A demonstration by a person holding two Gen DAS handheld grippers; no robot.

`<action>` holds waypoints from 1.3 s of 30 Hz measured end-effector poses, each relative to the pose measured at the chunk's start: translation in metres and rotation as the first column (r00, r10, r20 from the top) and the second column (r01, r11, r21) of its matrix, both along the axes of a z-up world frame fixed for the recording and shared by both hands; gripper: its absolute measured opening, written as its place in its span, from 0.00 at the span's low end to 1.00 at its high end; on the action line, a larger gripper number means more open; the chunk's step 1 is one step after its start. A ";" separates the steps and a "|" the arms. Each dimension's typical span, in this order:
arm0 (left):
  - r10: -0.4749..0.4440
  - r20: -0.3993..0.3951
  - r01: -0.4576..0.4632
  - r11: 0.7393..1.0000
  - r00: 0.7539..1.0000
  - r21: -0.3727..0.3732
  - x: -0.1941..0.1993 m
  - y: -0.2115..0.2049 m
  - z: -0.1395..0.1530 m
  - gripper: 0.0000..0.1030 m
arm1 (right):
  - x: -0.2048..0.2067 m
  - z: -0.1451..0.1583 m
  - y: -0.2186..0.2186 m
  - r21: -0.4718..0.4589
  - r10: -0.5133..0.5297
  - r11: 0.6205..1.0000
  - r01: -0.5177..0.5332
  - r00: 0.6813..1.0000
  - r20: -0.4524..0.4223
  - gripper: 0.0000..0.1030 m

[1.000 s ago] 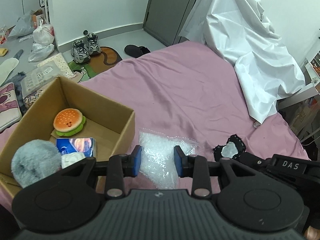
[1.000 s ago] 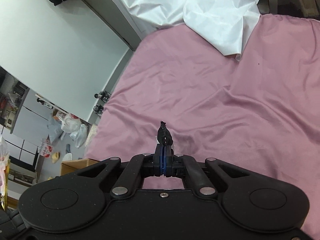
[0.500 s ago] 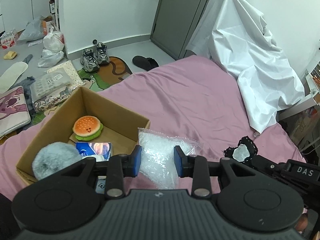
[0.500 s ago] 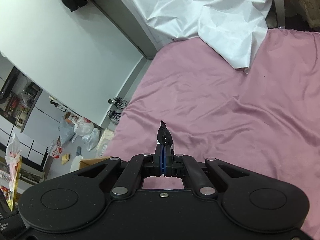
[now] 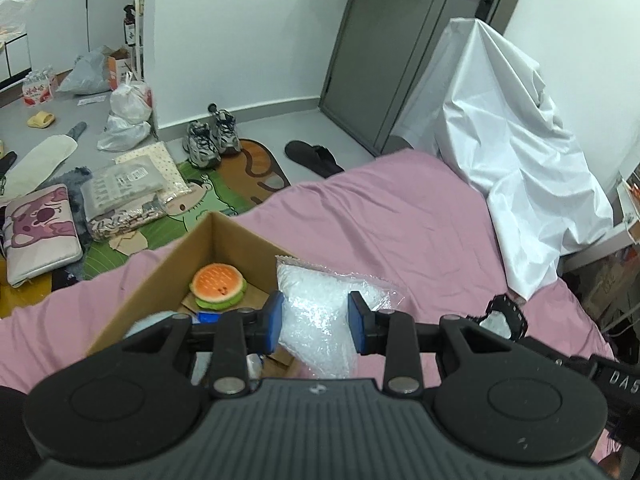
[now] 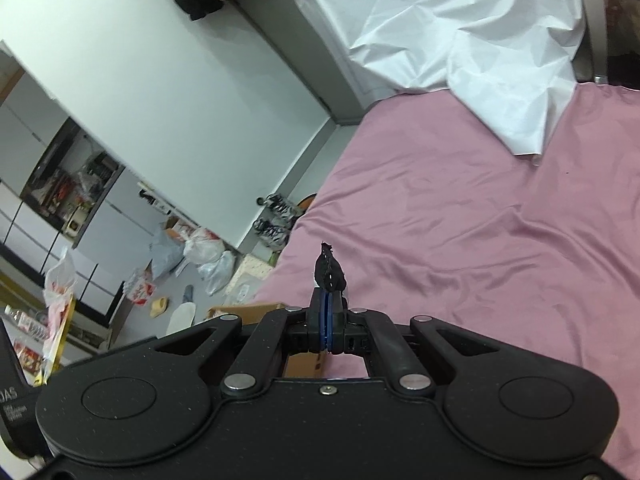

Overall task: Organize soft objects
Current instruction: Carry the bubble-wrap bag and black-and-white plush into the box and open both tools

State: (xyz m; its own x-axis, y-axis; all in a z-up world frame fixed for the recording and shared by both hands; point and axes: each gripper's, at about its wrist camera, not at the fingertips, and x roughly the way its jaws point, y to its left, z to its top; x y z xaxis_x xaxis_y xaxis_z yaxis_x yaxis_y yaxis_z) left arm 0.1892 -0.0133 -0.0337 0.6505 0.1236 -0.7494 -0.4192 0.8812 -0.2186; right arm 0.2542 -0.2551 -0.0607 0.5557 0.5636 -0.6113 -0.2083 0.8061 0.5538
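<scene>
The box (image 5: pixel 172 264) on the bed (image 5: pixel 384 216) already holds a burger plush (image 5: pixel 218 285) and other soft things – two remain out. The left gripper (image 5: pixel 315 322), fingers wide and empty, frames the clear bag (image 5: pixel 320 316) lying beside the box; the right gripper (image 6: pixel 327 322) pinches a black pouch (image 6: pixel 329 272) above the bed.

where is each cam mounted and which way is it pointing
Left wrist: sits behind the open left gripper, looking along the pink bed over the cardboard box, burger plush and clear plastic bag; the right gripper's tip shows at right.
Right wrist: sits behind the right gripper, tilted, facing across the bed; its jaws are shut on a black lace item.
Shared: bed, white sheet, sneakers, lace item, box corner.
</scene>
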 end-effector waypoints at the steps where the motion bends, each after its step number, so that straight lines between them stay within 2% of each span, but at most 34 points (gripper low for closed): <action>1: 0.005 0.004 -0.005 1.000 1.000 0.001 -0.002 0.003 0.002 0.32 | -0.001 0.001 0.003 0.000 0.010 1.000 -0.010 1.000 0.001 0.01; 12: 0.051 0.009 -0.051 0.999 0.999 -0.015 -0.011 0.039 0.004 0.32 | -0.008 0.003 0.037 -0.002 0.086 0.996 -0.086 0.996 0.010 0.01; 23: 0.075 0.000 -0.075 0.996 0.997 -0.055 -0.013 0.080 -0.006 0.32 | -0.014 -0.002 0.082 -0.027 0.152 0.988 -0.151 0.988 0.040 0.01; 39: 0.015 -0.034 -0.020 0.991 0.999 -0.131 0.000 0.123 -0.024 0.32 | 0.003 -0.023 0.129 -0.091 0.145 0.985 -0.147 0.989 -0.025 0.01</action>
